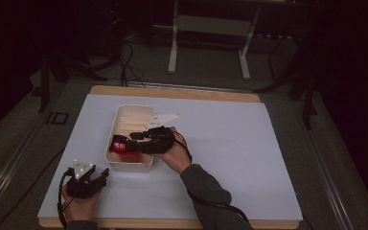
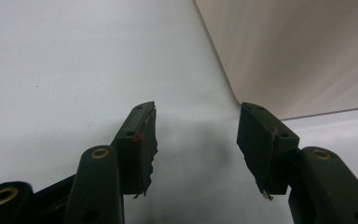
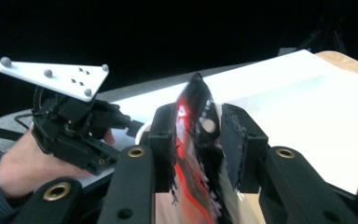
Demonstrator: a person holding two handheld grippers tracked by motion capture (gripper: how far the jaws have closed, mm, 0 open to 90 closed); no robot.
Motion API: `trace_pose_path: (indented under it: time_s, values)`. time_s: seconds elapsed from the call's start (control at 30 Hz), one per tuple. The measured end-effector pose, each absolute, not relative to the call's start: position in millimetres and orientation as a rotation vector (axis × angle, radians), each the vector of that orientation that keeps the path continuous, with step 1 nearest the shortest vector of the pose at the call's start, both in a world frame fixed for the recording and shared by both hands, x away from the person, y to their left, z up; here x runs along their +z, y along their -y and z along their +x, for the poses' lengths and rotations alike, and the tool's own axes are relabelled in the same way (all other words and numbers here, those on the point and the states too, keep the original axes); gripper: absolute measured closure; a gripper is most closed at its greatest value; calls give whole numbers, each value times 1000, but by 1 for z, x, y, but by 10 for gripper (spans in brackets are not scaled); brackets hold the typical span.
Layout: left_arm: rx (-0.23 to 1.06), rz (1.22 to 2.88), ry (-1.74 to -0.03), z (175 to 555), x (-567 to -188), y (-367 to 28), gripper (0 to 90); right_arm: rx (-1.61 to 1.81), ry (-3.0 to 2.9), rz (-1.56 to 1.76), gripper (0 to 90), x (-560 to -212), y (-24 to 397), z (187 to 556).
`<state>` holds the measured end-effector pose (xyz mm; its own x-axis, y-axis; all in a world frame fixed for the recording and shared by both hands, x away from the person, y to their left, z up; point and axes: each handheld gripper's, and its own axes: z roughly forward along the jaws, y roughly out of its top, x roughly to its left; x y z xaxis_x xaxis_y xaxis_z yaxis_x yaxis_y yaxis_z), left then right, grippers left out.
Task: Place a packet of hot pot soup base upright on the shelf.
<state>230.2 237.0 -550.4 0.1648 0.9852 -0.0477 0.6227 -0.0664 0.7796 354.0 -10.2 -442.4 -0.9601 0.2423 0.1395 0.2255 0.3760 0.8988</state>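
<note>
The right gripper [image 3: 198, 144] stands half-open over the cream, round-cornered plastic bin [image 1: 124, 115] — a glossy red-and-black crinkled packet [image 3: 193, 154] sits between its jaws, against one pad. The left gripper [image 2: 196, 140] rests wide and empty on the smooth white table sheet [image 2: 74, 70] — the bin's wall just ahead.

table [image 1: 230, 139]: white sheet over wooden top | white metal stand [image 1: 211, 45]: on floor beyond table's far edge | dark cables [image 1: 127, 67]: floor, beyond table's far-left corner
</note>
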Motion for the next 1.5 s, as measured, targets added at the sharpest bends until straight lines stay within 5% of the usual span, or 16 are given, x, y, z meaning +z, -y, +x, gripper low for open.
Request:
trace_pose_path:
  time_s: [0.83, 1.5]
  values:
    - [684, 1771, -1532, 230, -550, -238, 470, 1519, -2595, 484, 498, -408, 49, 343]
    - [685, 1778, -1533, 230, -550, -237, 468, 1302, -2598, 702, 446, -442, 111, 346]
